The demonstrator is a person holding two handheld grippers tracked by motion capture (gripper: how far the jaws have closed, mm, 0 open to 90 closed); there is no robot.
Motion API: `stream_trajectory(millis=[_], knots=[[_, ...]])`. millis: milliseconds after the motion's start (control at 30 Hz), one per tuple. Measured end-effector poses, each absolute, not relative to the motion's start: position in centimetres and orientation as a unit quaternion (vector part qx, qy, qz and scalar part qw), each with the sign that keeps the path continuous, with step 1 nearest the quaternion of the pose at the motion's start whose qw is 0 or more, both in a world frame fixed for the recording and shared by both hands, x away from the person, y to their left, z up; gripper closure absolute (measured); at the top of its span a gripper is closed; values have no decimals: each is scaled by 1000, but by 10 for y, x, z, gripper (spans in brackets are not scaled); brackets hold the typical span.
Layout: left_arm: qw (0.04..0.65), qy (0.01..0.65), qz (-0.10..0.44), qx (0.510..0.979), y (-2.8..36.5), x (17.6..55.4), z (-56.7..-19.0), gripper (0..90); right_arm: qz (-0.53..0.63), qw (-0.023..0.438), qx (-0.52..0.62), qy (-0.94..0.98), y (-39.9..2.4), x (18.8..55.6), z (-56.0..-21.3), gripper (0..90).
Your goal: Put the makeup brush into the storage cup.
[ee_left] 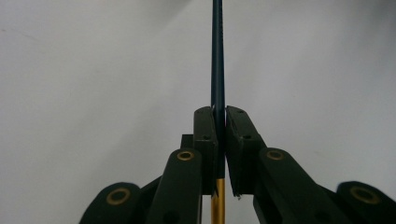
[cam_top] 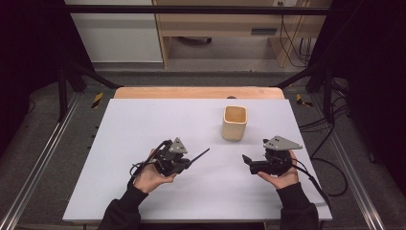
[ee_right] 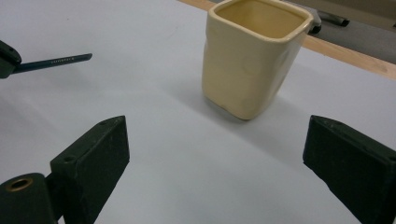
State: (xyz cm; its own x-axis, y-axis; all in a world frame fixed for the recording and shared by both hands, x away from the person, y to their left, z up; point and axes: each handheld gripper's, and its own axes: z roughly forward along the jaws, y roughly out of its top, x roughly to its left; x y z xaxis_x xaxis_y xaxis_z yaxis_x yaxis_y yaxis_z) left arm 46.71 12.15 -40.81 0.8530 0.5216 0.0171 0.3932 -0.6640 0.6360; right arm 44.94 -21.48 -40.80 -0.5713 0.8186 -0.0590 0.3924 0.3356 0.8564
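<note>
My left gripper (cam_top: 184, 165) is shut on a dark blue pencil (cam_top: 200, 156) that sticks out toward the upper right. In the left gripper view the pencil (ee_left: 218, 56) runs straight up between the closed pads, with a gold band below them. A cream square cup (cam_top: 234, 122) stands upright right of the table's middle. My right gripper (cam_top: 247, 162) stands open in front of it and a little to the right, held above the surface. In the right gripper view the cup (ee_right: 252, 56) is beyond the wide-apart jaws, and the pencil (ee_right: 53, 61) shows at the left.
A white board (cam_top: 143, 124) covers the wooden table (cam_top: 198, 92). Dark frame bars and cables run along both sides. Cabinets stand on the floor beyond the far edge.
</note>
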Motion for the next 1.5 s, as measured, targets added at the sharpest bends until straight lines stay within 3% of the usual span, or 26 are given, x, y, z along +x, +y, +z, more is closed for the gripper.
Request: stream_trajectory(millis=[633, 1500], knots=[[325, 212, 92, 917, 113, 468, -397, 825, 405, 255, 324, 816, -196, 445, -403, 105], [305, 182, 78, 932, 96, 473, -389, 825, 356, 261, 189, 878, -168, 441, -393, 222]])
